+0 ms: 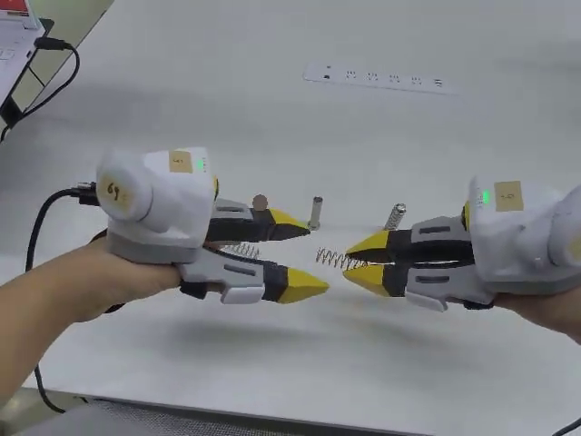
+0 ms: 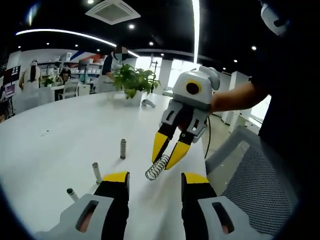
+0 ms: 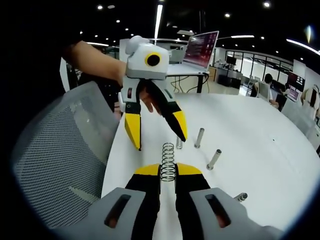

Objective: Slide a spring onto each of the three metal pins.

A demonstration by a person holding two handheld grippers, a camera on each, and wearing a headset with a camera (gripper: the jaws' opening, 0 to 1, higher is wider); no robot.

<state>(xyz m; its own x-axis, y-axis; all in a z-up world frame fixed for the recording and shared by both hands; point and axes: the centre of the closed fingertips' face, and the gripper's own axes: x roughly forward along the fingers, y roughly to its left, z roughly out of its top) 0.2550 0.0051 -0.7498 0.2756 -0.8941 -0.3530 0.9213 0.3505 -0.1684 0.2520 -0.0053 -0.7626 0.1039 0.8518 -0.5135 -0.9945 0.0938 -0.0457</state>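
Spring (image 3: 168, 157) between right gripper's (image 3: 168, 173) jaws (far end free)

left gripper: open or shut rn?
Open. The left gripper has its jaws spread wide apart with nothing between them; the spring is clamped in the right gripper.

Quick tally from here: two grippers, left gripper (image 1: 317, 255) and right gripper (image 1: 347, 261). Three pins: bare pin (image 1: 316, 211), half-hidden pin (image 1: 260, 202), sprung pin (image 1: 395, 216). Three springs: held spring (image 3: 168, 161), loose spring (image 3: 179, 143), fitted spring (image 2: 122, 148). One power strip (image 1: 377, 77).
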